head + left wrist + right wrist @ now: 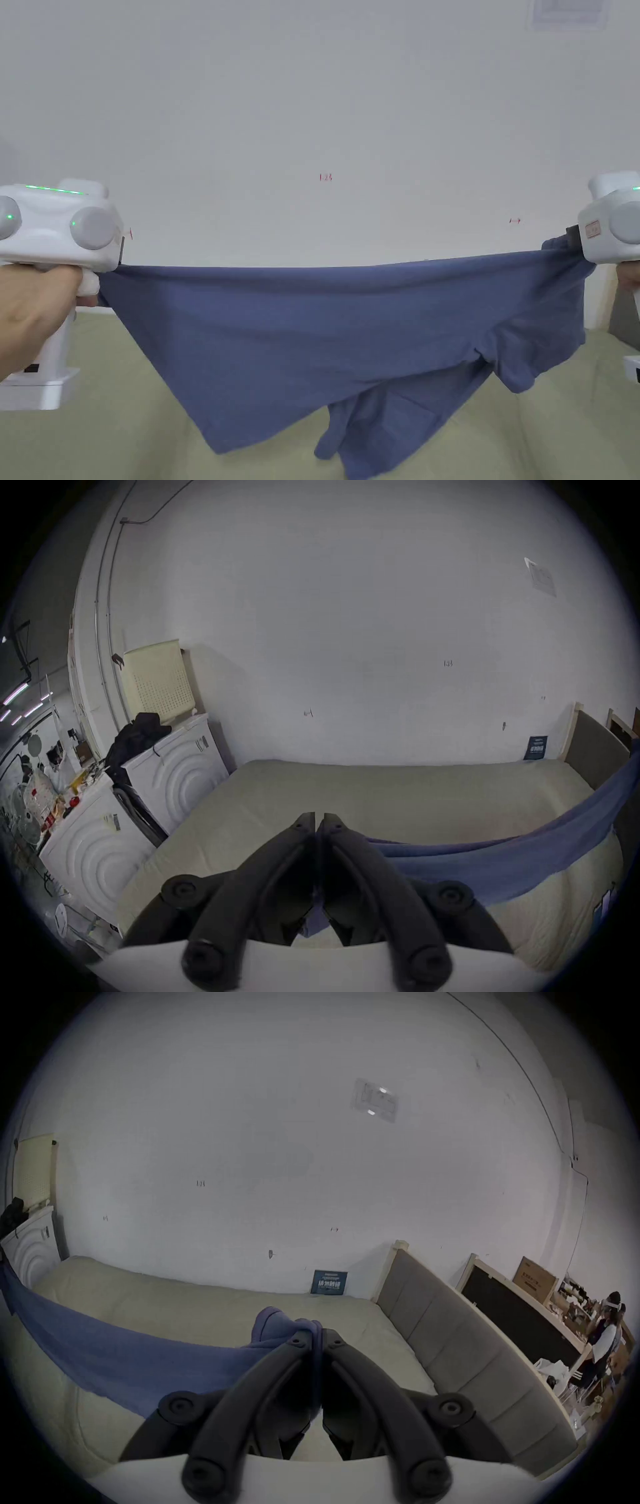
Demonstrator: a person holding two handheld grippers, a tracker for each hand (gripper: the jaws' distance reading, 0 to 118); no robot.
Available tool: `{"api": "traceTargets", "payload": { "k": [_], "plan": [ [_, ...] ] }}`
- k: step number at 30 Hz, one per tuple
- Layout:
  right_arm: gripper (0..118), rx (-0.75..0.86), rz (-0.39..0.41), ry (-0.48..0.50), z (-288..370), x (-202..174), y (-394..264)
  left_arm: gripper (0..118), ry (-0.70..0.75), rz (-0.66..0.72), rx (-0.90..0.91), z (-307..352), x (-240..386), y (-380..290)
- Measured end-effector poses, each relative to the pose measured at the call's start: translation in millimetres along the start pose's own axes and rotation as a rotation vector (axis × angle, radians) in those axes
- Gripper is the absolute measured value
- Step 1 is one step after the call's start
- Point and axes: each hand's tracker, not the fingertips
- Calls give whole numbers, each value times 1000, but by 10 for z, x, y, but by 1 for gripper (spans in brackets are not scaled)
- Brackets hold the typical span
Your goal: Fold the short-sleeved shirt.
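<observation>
A blue short-sleeved shirt (325, 337) hangs stretched in the air above a pale green mattress (94, 425). Its top edge runs taut between my two grippers, and the sleeves and body droop below the middle. My left gripper (122, 253) holds the left corner; in the left gripper view (319, 817) the jaws are pressed together, with blue cloth (485, 864) trailing off to the right. My right gripper (572, 240) holds the right corner; in the right gripper view (317, 1333) a bunch of blue cloth (273, 1324) is pinched between the jaws.
A white wall (325, 125) stands close behind the mattress. White appliances (173, 778) with dark clothes on top stand left of the bed. A grey padded headboard (450, 1342) bounds its right side. People stand at a cluttered bench (602, 1335) far right.
</observation>
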Motion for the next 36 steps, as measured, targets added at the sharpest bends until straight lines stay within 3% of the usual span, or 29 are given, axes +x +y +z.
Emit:
{"api": "traceTargets", "payload": {
  "k": [4, 7, 13, 16, 29, 36],
  "plan": [
    [3, -75, 34, 18, -206, -130, -471, 3, -18, -21, -67, -268, 49, -410],
    [3, -188, 20, 29, -285, -187, -961, 3, -61, 0, -114, -345, 54, -853],
    [3, -262, -20, 96, 2, -153, -1970, 3, -104, -51, -226, -249, 25, -1841],
    [3, -297, -62, 120, 304, -48, -2432, 3, -137, 23, -259, -17, -109, -2272],
    [3, -390, -169, 161, 2015, 643, -4045, 3, -225, 11, -439, 1482, -884, -3750],
    [3, -466, -171, 165, 2251, 653, -4498, 3, -270, 48, -513, 1669, -1007, -4182]
  ]
}}
